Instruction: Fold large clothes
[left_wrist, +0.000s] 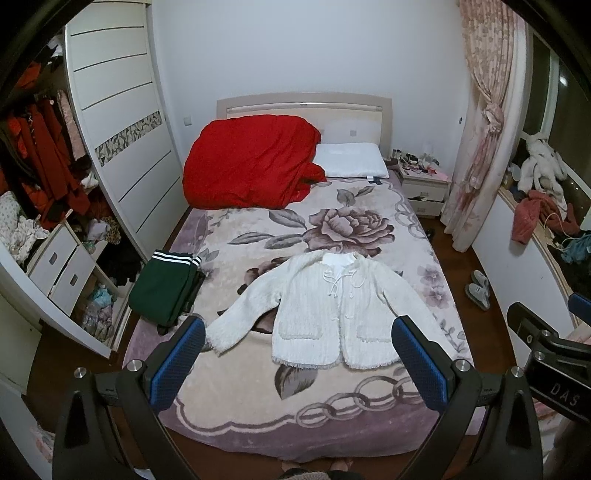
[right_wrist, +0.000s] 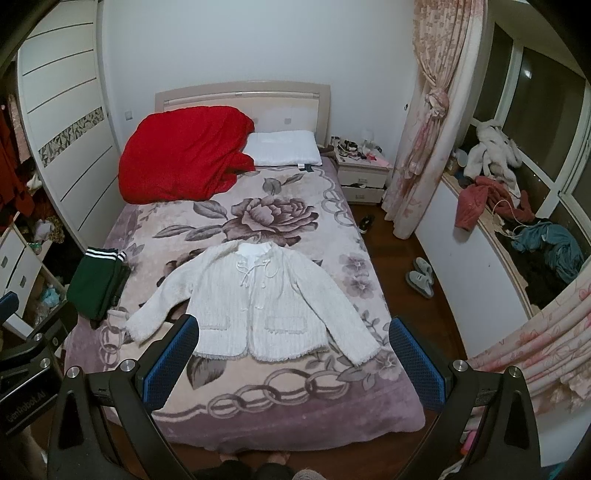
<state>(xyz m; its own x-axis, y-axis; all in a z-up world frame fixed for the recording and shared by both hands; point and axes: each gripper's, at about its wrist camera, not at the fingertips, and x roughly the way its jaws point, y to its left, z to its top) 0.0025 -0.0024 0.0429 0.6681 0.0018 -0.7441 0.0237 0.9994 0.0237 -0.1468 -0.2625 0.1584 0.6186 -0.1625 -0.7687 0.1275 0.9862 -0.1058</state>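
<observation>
From the left wrist view, a fuzzy white cardigan (left_wrist: 332, 310) lies flat and face-up, sleeves spread, on the plush floral blanket (left_wrist: 369, 417) of the bed. The left gripper (left_wrist: 297, 363) hangs above the foot of the bed, its blue textured pads wide apart and empty. Folded green trousers (left_wrist: 164, 286) with white stripes sit near the left sleeve. A crumpled red quilt (left_wrist: 247, 158) rests beside a white pillow (left_wrist: 351, 158).

The right wrist view shows the right gripper (right_wrist: 293, 363), likewise spread and empty, plus grey slippers (right_wrist: 421, 277) on the wooden floor and a teal garment (right_wrist: 554, 243) on the window ledge.
</observation>
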